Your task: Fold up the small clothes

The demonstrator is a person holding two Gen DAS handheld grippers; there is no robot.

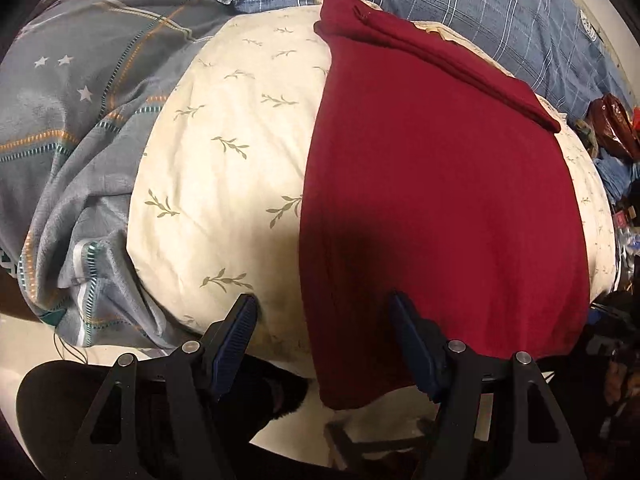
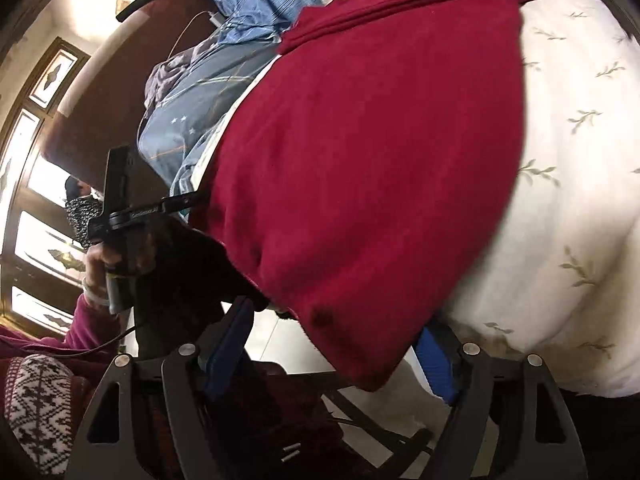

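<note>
Nearest, in the left wrist view, the left gripper (image 1: 324,306) points down at the near edge of a bed, its two blue-padded jaws standing wide apart. The near left corner of a dark red garment (image 1: 440,208) hangs between them, but neither pad presses on the cloth, so nothing is held.

In the right wrist view, the right gripper (image 2: 340,320) also stands wide open. The garment's (image 2: 380,152) other near corner droops over the bed edge between its jaws; the right pad sits just behind the cloth, and no clamp on it shows. To the left in this view, a hand (image 2: 100,256) in a dark red sleeve holds the handle of the other gripper.

The garment lies spread flat on a cream pillow (image 1: 224,168) printed with small green sprigs, its near hem hanging off the front. At its far end a strip of the cloth is doubled back on itself.

Left of the pillow lies a rumpled grey quilt (image 1: 72,120) with stars and stripes. Beyond both lies a blue checked sheet (image 1: 460,4).
</note>
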